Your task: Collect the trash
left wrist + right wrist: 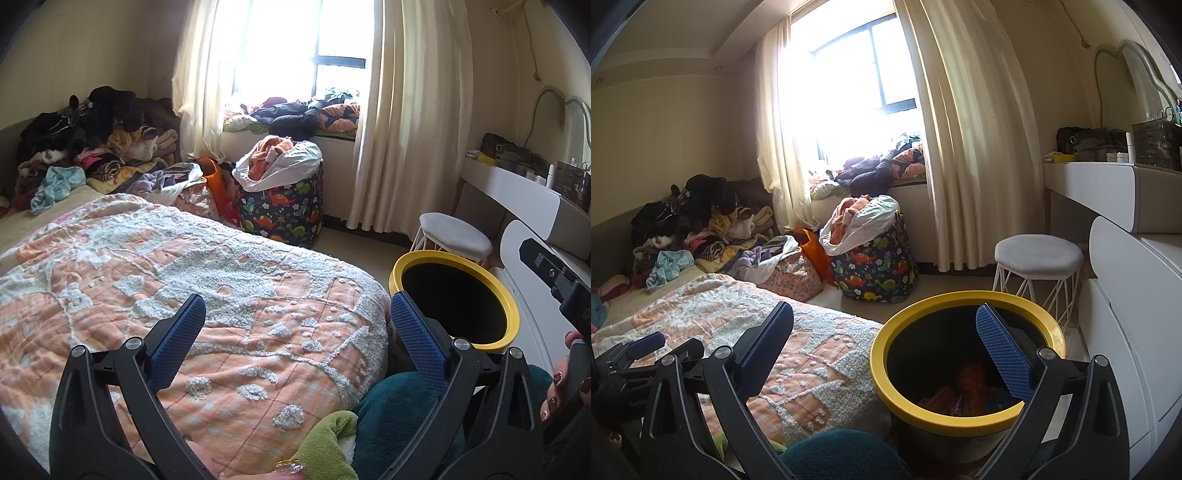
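Right wrist view: both hand-held grippers (882, 354) wide open, empty, above yellow-rimmed bin (967, 417) holding trash; next, probably seek more.

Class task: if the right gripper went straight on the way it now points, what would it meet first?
Probably the yellow-rimmed bin: the right gripper, jaws open and empty, hangs just short of its near rim, beside the quilted bed. Depth is uncertain; it might pass over the opening.

An orange-and-white quilt (192, 273) covers the bed (11, 225).
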The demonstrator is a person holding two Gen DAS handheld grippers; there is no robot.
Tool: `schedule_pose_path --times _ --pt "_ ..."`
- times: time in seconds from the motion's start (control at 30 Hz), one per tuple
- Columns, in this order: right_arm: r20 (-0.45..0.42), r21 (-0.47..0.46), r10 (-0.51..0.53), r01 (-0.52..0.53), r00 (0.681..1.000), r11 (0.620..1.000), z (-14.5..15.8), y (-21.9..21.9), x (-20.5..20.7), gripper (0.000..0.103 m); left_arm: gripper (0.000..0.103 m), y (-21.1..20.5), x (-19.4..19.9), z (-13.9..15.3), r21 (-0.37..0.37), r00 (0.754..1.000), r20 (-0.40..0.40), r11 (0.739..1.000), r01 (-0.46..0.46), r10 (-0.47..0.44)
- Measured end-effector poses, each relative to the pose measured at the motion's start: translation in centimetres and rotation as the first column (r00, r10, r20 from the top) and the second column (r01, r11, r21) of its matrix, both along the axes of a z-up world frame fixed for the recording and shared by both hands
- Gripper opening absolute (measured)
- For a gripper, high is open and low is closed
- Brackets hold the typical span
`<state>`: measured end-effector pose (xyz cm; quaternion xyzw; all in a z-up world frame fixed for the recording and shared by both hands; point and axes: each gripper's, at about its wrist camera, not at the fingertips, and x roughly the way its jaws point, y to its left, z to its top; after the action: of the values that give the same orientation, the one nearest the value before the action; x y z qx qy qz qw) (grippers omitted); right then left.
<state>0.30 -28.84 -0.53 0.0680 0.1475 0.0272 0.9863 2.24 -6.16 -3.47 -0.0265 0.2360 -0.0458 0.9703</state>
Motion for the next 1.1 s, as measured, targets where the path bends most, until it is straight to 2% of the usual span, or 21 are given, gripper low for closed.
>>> schedule_pose_path --times 0.7,0.87,0.93,1.0,1.03,1.07,1.1 --pt "-0.012 0.010 0.006 -0.005 1.000 1.000 0.2 0.0 0.2 0.097 0.092 0.2 0.0 -0.2 0.005 1.000 -0.003 1.000 -0.001 0.001" --pt "-0.023 0.007 0.087 -0.087 0.996 0.996 1.7 2.6 0.7 0.097 0.092 3.0 0.1 -0.2 -0.039 0.997 -0.036 0.997 -0.067 0.065" --pt "-0.040 0.011 0.182 -0.182 0.982 0.983 2.3 5.1 1.5 0.097 0.092 5.9 0.2 -0.4 -0.070 0.989 -0.062 0.988 -0.136 0.132" --pt "-0.080 0.013 0.299 -0.299 0.951 0.954 2.8 8.7 2.6 0.097 0.092 9.9 0.2 -0.6 -0.074 0.968 -0.089 0.967 -0.243 0.236" --pt "-0.111 0.017 0.364 -0.364 0.925 0.931 2.8 11.0 3.2 0.097 0.092 12.4 0.1 -0.8 -0.064 0.948 -0.102 0.949 -0.309 0.302" --pt "-0.157 0.018 0.433 -0.436 0.888 0.900 2.7 13.7 4.0 0.097 0.092 15.1 0.0 -1.2 -0.045 0.917 -0.126 0.922 -0.385 0.378" --pt "-0.212 0.021 0.505 -0.513 0.837 0.858 2.3 16.6 4.7 0.097 0.092 18.0 -0.1 -1.8 -0.026 0.879 -0.161 0.889 -0.457 0.448"
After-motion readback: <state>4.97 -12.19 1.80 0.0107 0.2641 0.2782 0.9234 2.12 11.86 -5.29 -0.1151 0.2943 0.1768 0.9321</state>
